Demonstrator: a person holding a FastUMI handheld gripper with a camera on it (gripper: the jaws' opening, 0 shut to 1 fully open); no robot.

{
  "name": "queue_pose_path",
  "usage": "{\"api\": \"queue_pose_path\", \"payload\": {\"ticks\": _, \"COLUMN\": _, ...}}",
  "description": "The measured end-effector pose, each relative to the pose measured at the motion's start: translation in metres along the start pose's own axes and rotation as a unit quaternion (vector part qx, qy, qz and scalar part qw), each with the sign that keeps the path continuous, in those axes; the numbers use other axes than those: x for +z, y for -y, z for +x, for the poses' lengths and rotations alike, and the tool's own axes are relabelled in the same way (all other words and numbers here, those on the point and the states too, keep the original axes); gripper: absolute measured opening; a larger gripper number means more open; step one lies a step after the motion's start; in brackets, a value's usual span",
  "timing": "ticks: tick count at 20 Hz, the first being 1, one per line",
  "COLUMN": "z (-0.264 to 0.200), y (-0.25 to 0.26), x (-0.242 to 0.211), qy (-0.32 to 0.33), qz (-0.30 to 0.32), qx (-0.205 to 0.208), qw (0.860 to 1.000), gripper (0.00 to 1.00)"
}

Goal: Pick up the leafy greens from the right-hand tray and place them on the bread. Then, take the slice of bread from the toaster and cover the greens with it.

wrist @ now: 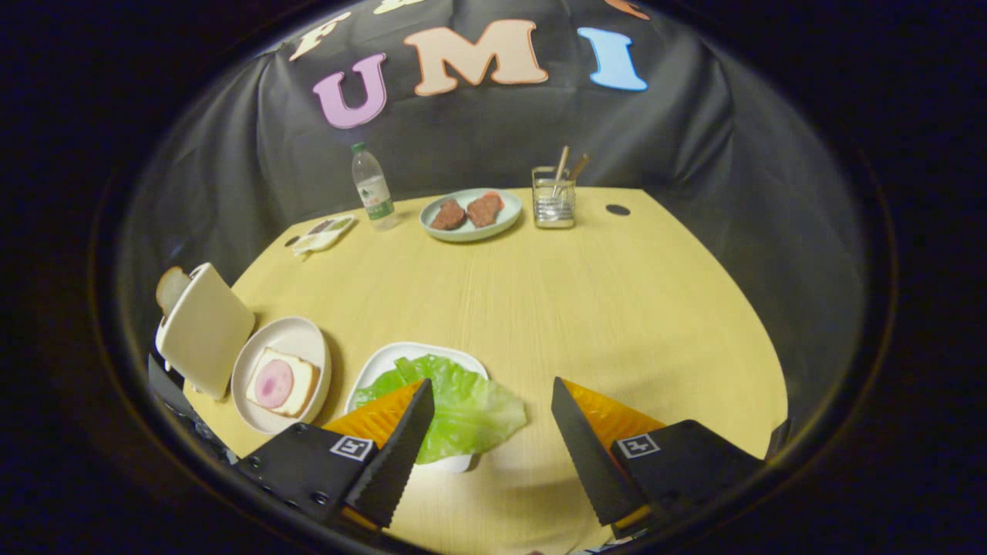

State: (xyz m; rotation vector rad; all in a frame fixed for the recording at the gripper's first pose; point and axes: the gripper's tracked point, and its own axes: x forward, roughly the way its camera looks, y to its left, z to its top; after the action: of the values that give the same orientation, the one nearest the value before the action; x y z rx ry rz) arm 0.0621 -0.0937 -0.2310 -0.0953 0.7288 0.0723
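Note:
A green lettuce leaf (463, 405) lies on a small white tray (385, 361), spilling over its right rim. My gripper (493, 393) is open, hovering above the table. Its left finger (401, 447) overlaps the leaf's left part, and its right finger (586, 455) stands over bare table to the right of the leaf. Left of the tray, a white oval plate (297, 335) holds a bread slice with a pink round of ham (279, 383). Further left stands a white toaster (204, 331) with a bread slice (171, 287) sticking out of its top.
At the far side of the wooden table (601, 308) are a water bottle (373, 189), a pale blue plate with two brown meat pieces (470, 213), a glass holder with utensils (554, 200), and a small flat packet (324, 233).

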Motion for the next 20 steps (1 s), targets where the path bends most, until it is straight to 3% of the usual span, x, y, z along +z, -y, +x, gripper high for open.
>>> {"api": "queue_pose_path", "payload": {"ticks": 10, "z": 0.038, "y": 0.003, "x": -0.038, "qy": -0.094, "qz": 0.041, "qx": 0.035, "qw": 0.994, "gripper": 0.95}}
{"api": "queue_pose_path", "payload": {"ticks": 20, "z": 0.039, "y": -0.013, "x": -0.045, "qy": -0.126, "qz": 0.063, "qx": 0.063, "qw": 0.988, "gripper": 0.49}}
